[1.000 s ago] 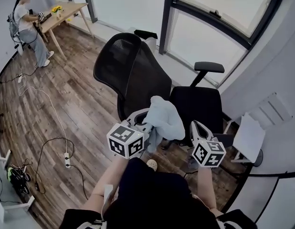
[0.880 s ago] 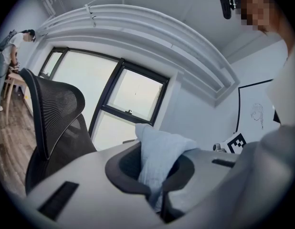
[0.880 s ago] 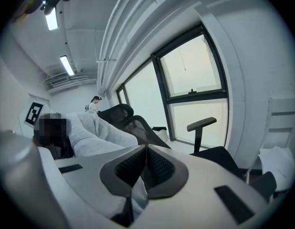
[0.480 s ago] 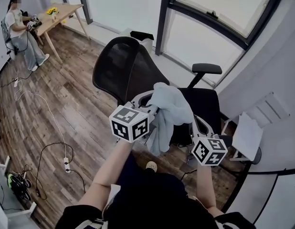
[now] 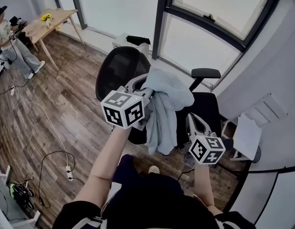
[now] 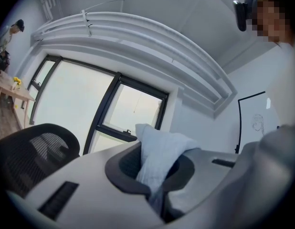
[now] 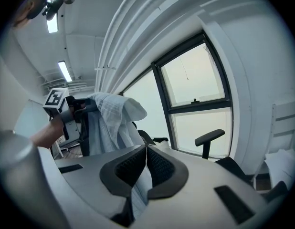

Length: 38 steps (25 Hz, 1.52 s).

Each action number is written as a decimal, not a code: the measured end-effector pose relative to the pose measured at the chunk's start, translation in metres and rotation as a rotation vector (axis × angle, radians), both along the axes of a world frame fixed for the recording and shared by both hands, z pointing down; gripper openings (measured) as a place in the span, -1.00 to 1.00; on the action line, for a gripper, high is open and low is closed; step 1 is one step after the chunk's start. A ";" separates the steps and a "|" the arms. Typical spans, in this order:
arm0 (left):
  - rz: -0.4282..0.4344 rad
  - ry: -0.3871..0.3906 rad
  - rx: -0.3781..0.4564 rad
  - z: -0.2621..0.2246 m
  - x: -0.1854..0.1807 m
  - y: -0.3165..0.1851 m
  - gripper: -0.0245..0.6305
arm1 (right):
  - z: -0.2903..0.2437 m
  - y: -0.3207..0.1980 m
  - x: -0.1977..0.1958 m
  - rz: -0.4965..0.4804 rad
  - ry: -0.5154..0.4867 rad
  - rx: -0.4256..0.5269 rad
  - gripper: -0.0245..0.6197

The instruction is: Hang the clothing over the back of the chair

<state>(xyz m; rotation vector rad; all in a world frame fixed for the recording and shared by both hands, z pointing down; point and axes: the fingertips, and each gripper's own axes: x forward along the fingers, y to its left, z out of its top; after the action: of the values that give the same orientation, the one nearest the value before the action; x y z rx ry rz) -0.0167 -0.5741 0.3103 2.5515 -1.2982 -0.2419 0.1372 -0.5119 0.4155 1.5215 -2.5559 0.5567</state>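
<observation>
head view: our left hand-held gripper [image 5: 140,86] is raised in front of the black mesh chair [image 5: 116,66], with its marker cube [image 5: 122,109] facing us. the light blue clothing [image 5: 164,104] is bunched over its jaws and hangs down in a long fold in front of the chair seat, not on the chair back. our right hand-held gripper [image 5: 193,122] is lower, just beside the right edge of the hanging fabric. the armrest [image 5: 206,73] stands up behind the clothing. at the far left a person [image 5: 9,39] stands by a wooden bench [image 5: 57,18], and a power strip [image 5: 69,174] lies on the wood floor.

left gripper view: the left hand-held gripper [image 6: 156,170] is clamped on the clothing [image 6: 162,144]; a wad of it pokes up from between the dark pads. the chair's mesh back [image 6: 37,147] is at the lower left, below the window [image 6: 133,106].

right gripper view: the right hand-held gripper [image 7: 146,149] has its pads pressed together at the tips, and a strip of the same pale fabric sits in the slot between the jaws lower down. up at the left, the clothing [image 7: 111,118] drapes from the left gripper. the armrest [image 7: 209,137] stands to the right, in front of the window [image 7: 195,80].
</observation>
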 end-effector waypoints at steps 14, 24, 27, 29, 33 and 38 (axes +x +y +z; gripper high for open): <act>-0.127 0.023 0.084 -0.047 -0.100 -0.032 -0.87 | -0.014 -0.040 -0.070 -0.075 0.007 0.024 -0.83; -0.247 0.035 0.093 -0.045 -0.186 -0.027 -0.87 | -0.013 -0.048 -0.125 -0.138 0.025 0.024 -0.83; -0.268 0.039 0.096 -0.042 -0.204 -0.025 -0.87 | -0.010 -0.050 -0.135 -0.147 0.033 0.023 -0.83; -0.280 0.041 0.096 -0.041 -0.217 -0.023 -0.87 | -0.010 -0.051 -0.142 -0.149 0.036 0.022 -0.83; -0.296 0.050 0.095 -0.040 -0.243 -0.019 -0.87 | -0.010 -0.050 -0.157 -0.148 0.042 0.019 -0.83; -0.323 0.083 0.088 -0.036 -0.272 -0.014 -0.87 | -0.009 -0.050 -0.169 -0.135 0.044 0.023 -0.83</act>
<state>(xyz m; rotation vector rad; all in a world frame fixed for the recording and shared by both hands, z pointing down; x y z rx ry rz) -0.2891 -0.5884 0.2745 2.3598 -1.6959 -0.4724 -0.0321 -0.5619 0.4061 1.3397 -2.6147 0.4739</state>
